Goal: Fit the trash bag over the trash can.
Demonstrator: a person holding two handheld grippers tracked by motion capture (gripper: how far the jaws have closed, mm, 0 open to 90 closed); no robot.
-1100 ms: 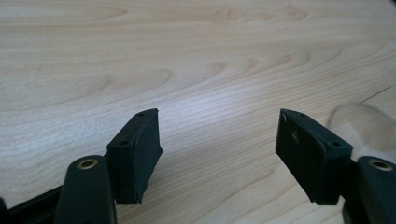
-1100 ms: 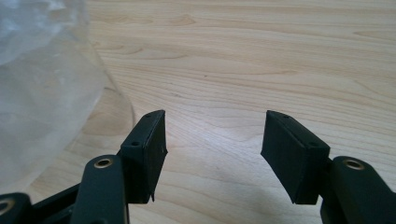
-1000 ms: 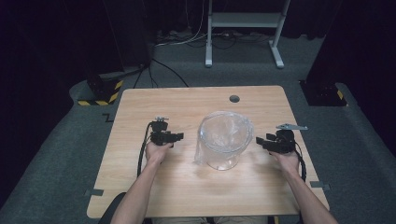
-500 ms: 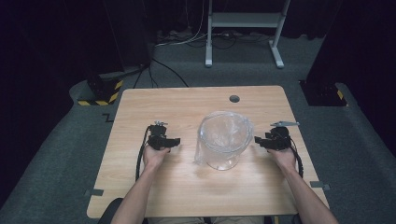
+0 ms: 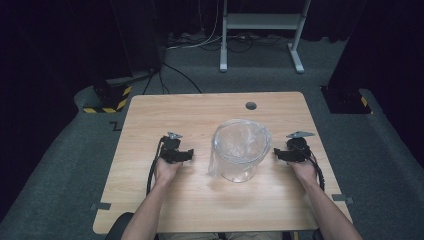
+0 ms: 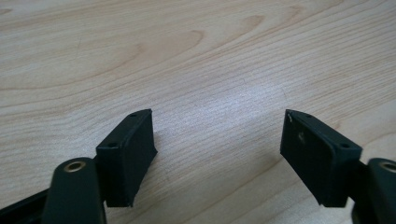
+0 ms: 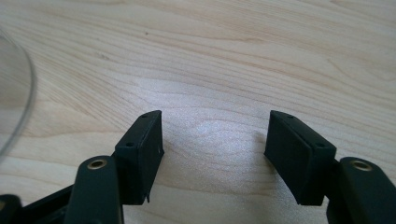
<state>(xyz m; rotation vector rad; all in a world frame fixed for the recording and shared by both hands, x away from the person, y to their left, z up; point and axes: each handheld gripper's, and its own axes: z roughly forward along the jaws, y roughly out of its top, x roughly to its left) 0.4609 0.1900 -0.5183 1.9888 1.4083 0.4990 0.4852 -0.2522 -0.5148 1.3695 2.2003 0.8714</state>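
Note:
A clear round container (image 5: 240,150) lined with a thin transparent bag stands at the middle of the wooden table (image 5: 200,112). My left gripper (image 5: 190,155) rests to its left and points at it, a short gap away. Its jaws (image 6: 218,121) stand open over bare wood and have just been opening, with nothing between them. My right gripper (image 5: 276,153) lies to the container's right and points at it. Its jaws (image 7: 215,119) are open too and have just been opening, empty. The container's clear rim (image 7: 25,93) curves in at the left of the right gripper view.
A round cable hole (image 5: 251,106) sits near the table's far edge. Beyond the table stand a white metal frame (image 5: 260,22) and floor cables (image 5: 170,75). A yellow-and-black striped block (image 5: 107,102) lies on the floor at far left. Bare wood lies in front of the container.
Both grippers have shifted only slightly beside the container. The container has not moved.

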